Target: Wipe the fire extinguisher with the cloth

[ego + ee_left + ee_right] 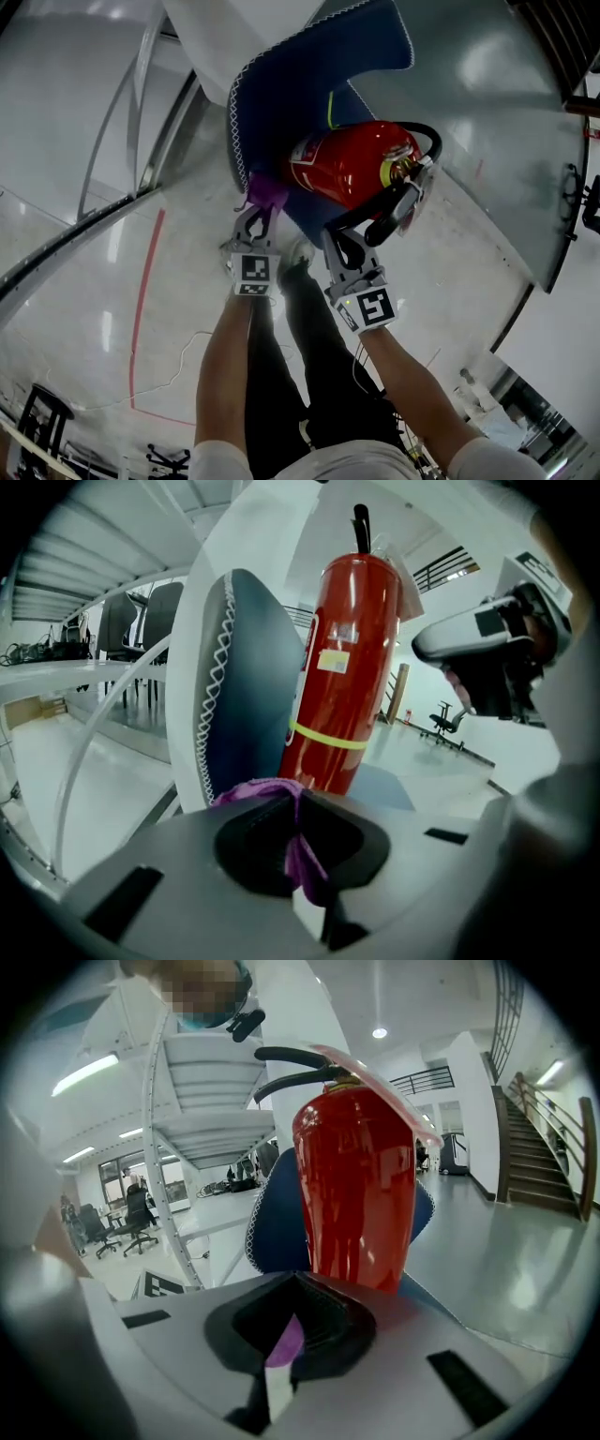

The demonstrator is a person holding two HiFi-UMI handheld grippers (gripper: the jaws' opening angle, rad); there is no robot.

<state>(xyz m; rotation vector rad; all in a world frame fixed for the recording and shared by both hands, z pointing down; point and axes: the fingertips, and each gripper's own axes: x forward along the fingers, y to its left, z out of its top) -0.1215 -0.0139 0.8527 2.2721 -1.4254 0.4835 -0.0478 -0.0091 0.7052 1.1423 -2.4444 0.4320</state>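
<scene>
A red fire extinguisher point(352, 164) point(342, 686) point(361, 1185) with a black handle and hose point(394, 211) stands on a blue mat with a white zigzag edge point(309, 56) point(248, 696) point(277, 1222). My left gripper point(255, 220) point(298, 794) is shut on a purple cloth point(267, 192) point(258, 789), just left of the extinguisher's base. My right gripper point(347, 246) point(298, 1277) sits close in front of the extinguisher, below the hose, with its jaws shut. A purple sliver point(286, 1340) shows in the hollow behind its tips. The right gripper point(478, 649) also appears in the left gripper view.
A white pillar point(234, 28) rises behind the mat. A red tape line point(145, 300) and a thin cable point(187, 356) run across the glossy floor. Stairs point(544, 1147) stand to the right, office chairs point(131, 1222) to the left.
</scene>
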